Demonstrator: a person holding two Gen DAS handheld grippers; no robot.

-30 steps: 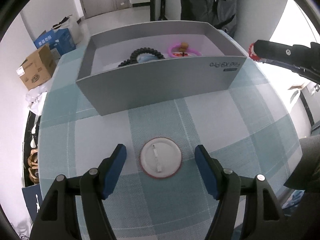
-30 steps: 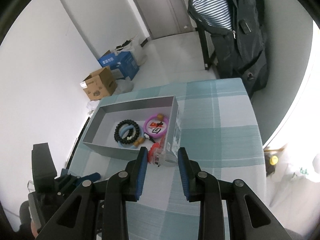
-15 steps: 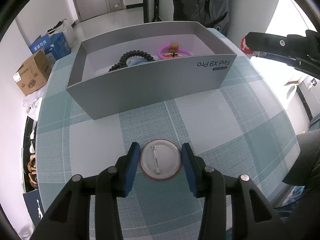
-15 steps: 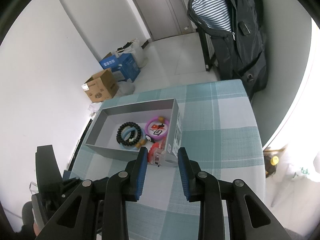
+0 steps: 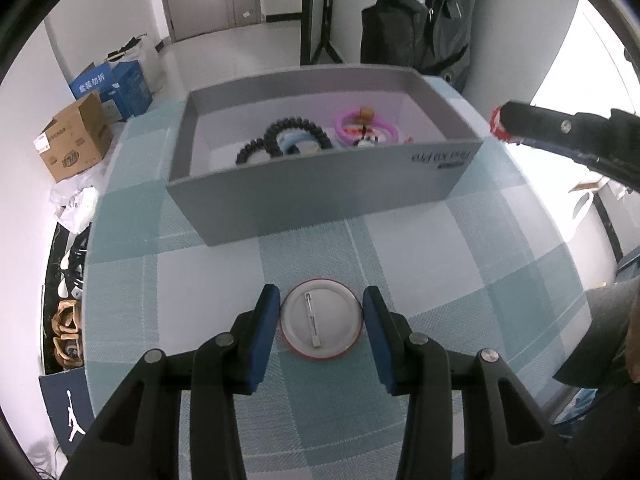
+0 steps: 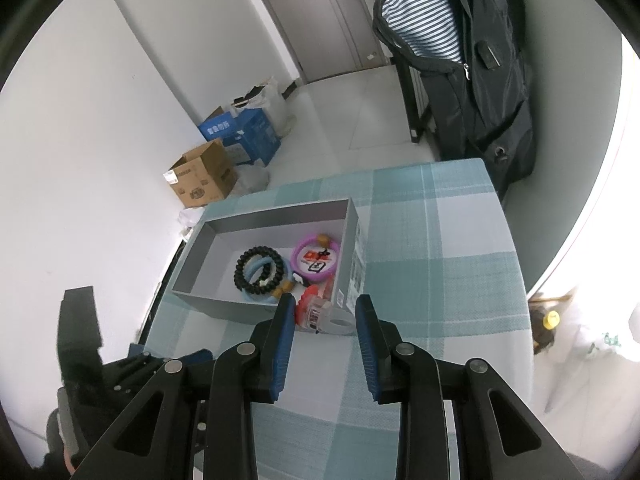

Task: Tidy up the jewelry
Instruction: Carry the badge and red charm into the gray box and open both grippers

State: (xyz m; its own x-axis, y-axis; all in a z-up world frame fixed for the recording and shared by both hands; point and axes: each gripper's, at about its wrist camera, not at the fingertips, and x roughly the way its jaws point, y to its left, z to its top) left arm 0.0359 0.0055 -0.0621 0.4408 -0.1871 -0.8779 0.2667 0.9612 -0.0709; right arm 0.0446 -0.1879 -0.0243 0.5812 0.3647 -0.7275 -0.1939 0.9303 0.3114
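Note:
A round pin badge [image 5: 321, 322], white back up with a red rim, is held between the pads of my left gripper [image 5: 321, 320], just above the checked tablecloth. A grey box [image 5: 320, 188] stands beyond it, holding a black bead bracelet [image 5: 280, 136], a blue bracelet and a pink ring [image 5: 362, 128]. My right gripper [image 6: 325, 320] is shut on a red item with a clear tag [image 6: 320, 314], held above the box's near right corner [image 6: 348, 280]. The right gripper also shows in the left wrist view [image 5: 500, 122].
The table [image 6: 420, 280] has a teal and white checked cloth. Cardboard boxes [image 6: 204, 180] and a blue carton stand on the floor beyond. A dark jacket [image 6: 472, 60] hangs at the far right. Shoes lie on the floor left of the table [image 5: 66, 328].
My left gripper closed from wide open onto the badge and lifted it slightly. My right gripper stayed shut on the red item, high over the box corner.

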